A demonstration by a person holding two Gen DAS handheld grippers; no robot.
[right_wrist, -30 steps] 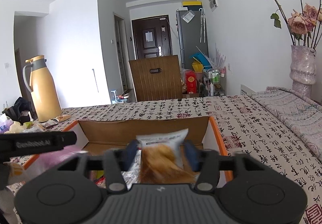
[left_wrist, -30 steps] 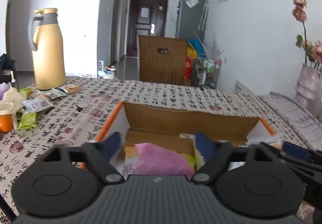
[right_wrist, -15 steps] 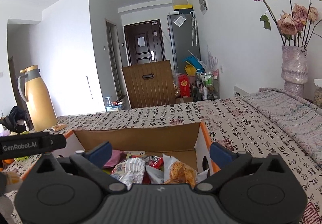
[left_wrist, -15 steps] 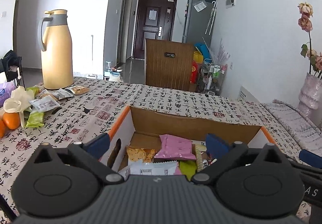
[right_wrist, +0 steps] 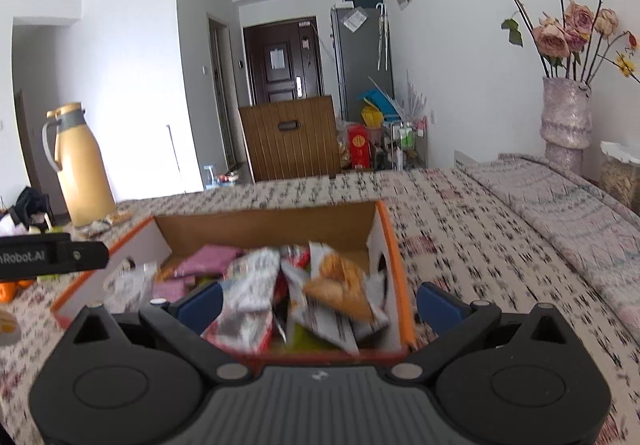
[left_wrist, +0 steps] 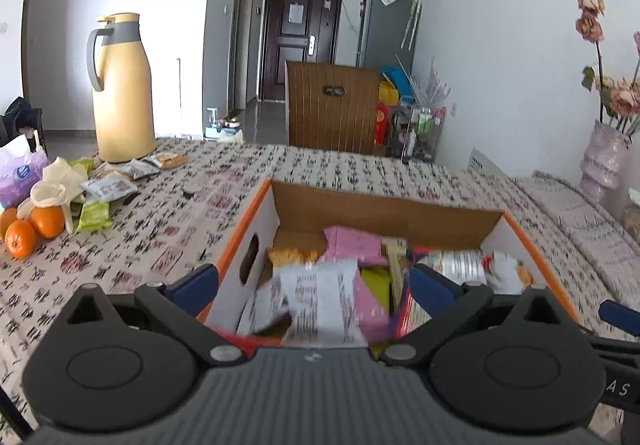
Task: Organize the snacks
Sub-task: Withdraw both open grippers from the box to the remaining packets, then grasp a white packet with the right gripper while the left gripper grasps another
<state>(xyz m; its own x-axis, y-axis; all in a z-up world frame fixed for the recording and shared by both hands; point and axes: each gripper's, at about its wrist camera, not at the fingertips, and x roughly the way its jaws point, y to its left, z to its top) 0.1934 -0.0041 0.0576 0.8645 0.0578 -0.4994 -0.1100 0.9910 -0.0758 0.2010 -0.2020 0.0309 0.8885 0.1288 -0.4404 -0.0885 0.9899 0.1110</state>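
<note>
An orange-edged cardboard box point(left_wrist: 384, 207) point(right_wrist: 264, 225) sits on the patterned tablecloth and holds several snack packets. Among them are a pink packet point(left_wrist: 352, 245), a white printed packet point(left_wrist: 320, 297) and a packet with a golden pastry picture point(right_wrist: 340, 281). My left gripper point(left_wrist: 312, 285) hovers open over the box's near left part, nothing between its blue fingertips. My right gripper point(right_wrist: 320, 303) stands open over the near right part, also holding nothing. More loose snack packets point(left_wrist: 116, 185) lie on the table's far left.
A yellow thermos jug point(left_wrist: 120, 89) stands at the far left, with oranges point(left_wrist: 32, 229) and a tissue pack nearer. A vase of dried roses point(right_wrist: 566, 117) stands at the right. A wooden chair back point(left_wrist: 332, 109) rises behind the table.
Both grippers opened: the left let go of the pink packet, the right of the pastry packet, and both packets now lie in the box. Both grippers drew back from the box.
</note>
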